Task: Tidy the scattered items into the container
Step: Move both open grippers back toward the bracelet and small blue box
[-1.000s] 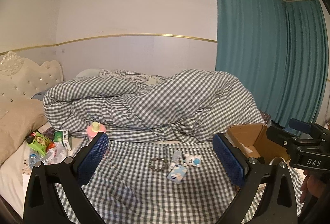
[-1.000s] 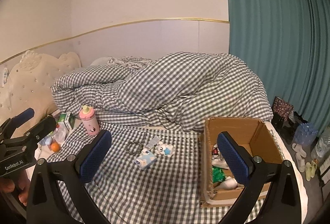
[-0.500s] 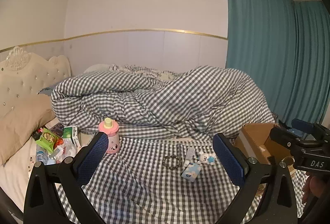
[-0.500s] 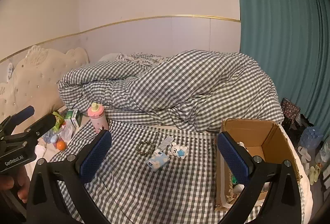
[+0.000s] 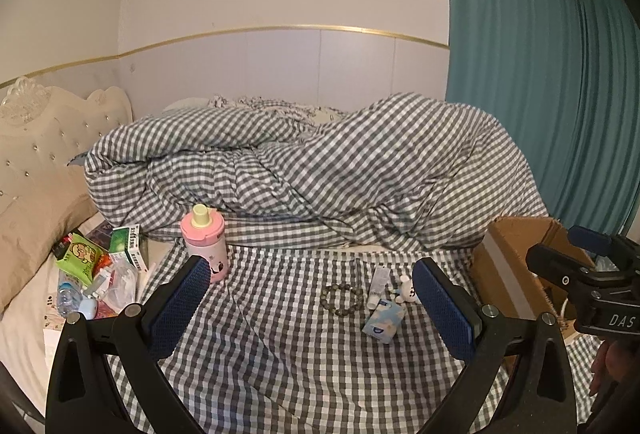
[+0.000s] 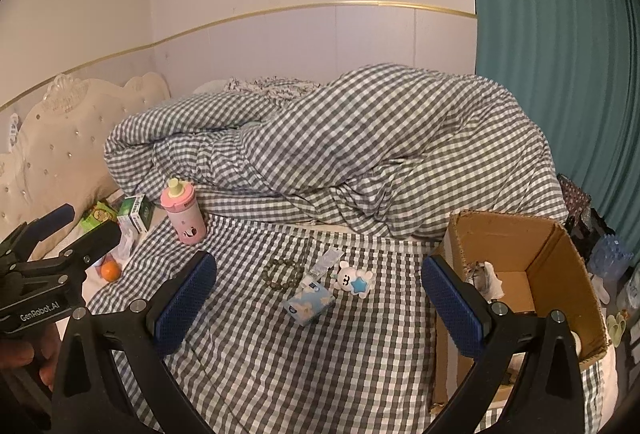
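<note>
Two spread hand-held grippers, bead bracelet (image 6: 283, 273) ahead, apart

Left wrist view: looks forward along left gripper (image 5: 308, 308) fingers, across bed toward wall, from near bed edge. Right wrist view: same way, from spot more to right, right gripper (image 6: 318, 300) in front. Both views share checked sheet (image 5: 280, 346), bead ring (image 5: 343, 299), pink bottle (image 6: 183, 212). Cardboard box (image 6: 520, 274) sits near and big in right view, only at edge in left view.
</note>
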Action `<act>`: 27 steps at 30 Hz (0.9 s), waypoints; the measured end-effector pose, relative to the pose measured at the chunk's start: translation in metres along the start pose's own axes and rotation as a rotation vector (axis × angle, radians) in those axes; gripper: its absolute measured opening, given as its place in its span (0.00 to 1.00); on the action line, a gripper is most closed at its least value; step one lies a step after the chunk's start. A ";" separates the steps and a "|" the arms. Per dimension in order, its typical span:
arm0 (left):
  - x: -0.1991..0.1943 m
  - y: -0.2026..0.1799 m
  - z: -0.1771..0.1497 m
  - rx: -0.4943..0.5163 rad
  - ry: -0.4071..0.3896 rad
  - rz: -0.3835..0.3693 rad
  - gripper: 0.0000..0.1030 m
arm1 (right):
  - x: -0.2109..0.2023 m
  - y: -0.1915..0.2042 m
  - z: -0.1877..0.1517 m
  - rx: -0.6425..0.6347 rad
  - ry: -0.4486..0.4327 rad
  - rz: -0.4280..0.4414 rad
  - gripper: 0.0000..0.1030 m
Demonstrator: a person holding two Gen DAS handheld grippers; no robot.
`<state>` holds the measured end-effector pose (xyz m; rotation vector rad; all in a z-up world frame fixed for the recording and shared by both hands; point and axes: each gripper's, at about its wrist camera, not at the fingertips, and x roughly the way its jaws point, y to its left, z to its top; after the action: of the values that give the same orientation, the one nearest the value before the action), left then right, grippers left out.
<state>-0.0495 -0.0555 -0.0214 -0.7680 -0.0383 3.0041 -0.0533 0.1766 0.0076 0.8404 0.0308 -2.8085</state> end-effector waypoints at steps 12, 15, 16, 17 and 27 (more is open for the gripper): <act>0.063 0.003 -0.015 0.011 0.095 0.010 1.00 | 0.053 -0.004 -0.007 0.002 0.073 0.012 1.00; 0.079 0.004 -0.019 0.014 0.116 0.013 1.00 | 0.068 -0.005 -0.011 0.007 0.095 0.017 1.00; 0.083 0.004 -0.020 0.015 0.120 0.014 1.00 | 0.074 -0.005 -0.012 0.008 0.102 0.019 1.00; 0.088 0.004 -0.021 0.015 0.125 0.016 1.00 | 0.081 -0.006 -0.014 0.009 0.111 0.021 1.00; 0.144 0.005 -0.035 0.015 0.190 0.016 1.00 | 0.134 -0.015 -0.029 0.019 0.186 0.019 1.00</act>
<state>-0.1590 -0.0536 -0.1218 -1.0529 -0.0041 2.9265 -0.1503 0.1675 -0.0907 1.0980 0.0244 -2.7071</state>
